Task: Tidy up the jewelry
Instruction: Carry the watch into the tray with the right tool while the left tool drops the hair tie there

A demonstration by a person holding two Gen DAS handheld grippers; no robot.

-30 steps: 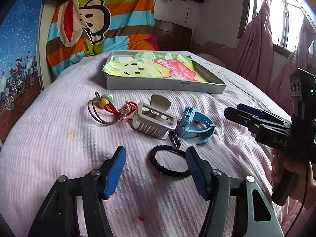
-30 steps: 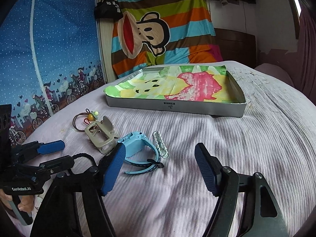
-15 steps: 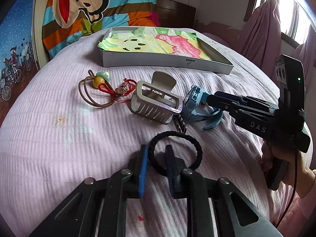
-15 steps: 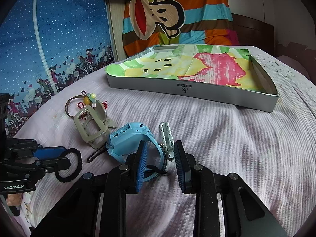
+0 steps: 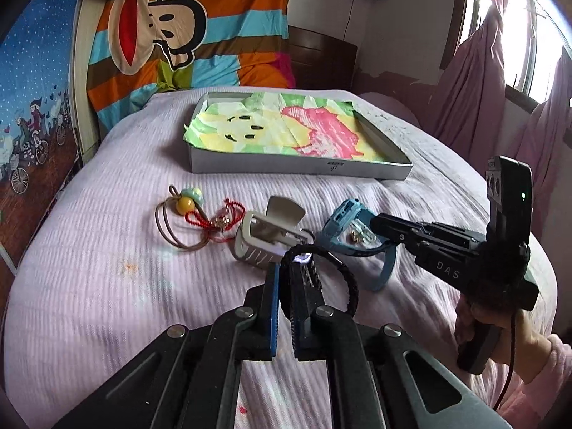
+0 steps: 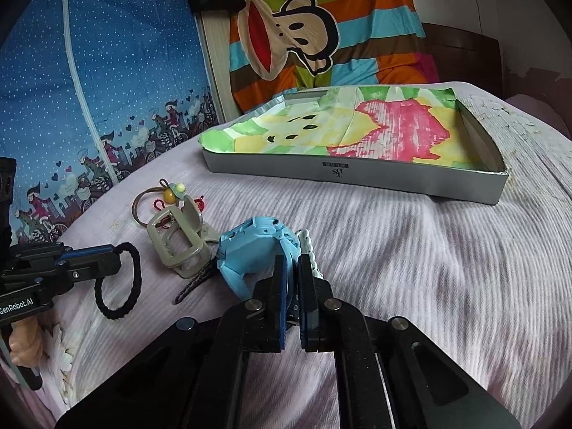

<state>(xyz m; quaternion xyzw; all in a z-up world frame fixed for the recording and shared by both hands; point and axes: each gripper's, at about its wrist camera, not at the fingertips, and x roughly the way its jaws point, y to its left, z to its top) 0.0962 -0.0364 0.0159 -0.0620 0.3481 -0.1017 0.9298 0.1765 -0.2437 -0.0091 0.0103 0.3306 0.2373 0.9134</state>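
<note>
On the bed (image 5: 107, 304) nothing is sorted yet; the tray (image 5: 296, 169) at the far side holds only its colourful paper lining, no jewelry in it that I can see. You've got two pickups going at once. Your left gripper (image 5: 286, 275) is pinched nearly shut on the black hair tie (image 5: 352, 286), with the loop hanging off to the right of the fingers and looking lifted off the sheet in the right wrist view (image 6: 121, 282). Your right gripper (image 6: 293, 268) is closed down to a narrow gap on the strap of the blue watch (image 6: 250, 250); the watch body sits tilted up, though I can't tell if it's fully clear of the bed. Both are well short of the tray, so call it early stage: two items gripped, none delivered.

Still lying loose on the sheet: the grey claw clip (image 5: 264, 239) just beside the watch, the red cord bracelet (image 5: 221, 220) touching the brown hair loop with its yellow bead (image 5: 186, 205), a small white beaded piece (image 6: 308, 250) right behind your right fingers (close enough to snag, watch that), and a dark braided cord (image 6: 195, 284) poking out between clip and watch.

My read: carry both held items over the tray wall and drop them in, then come back for the remaining four or so
</note>
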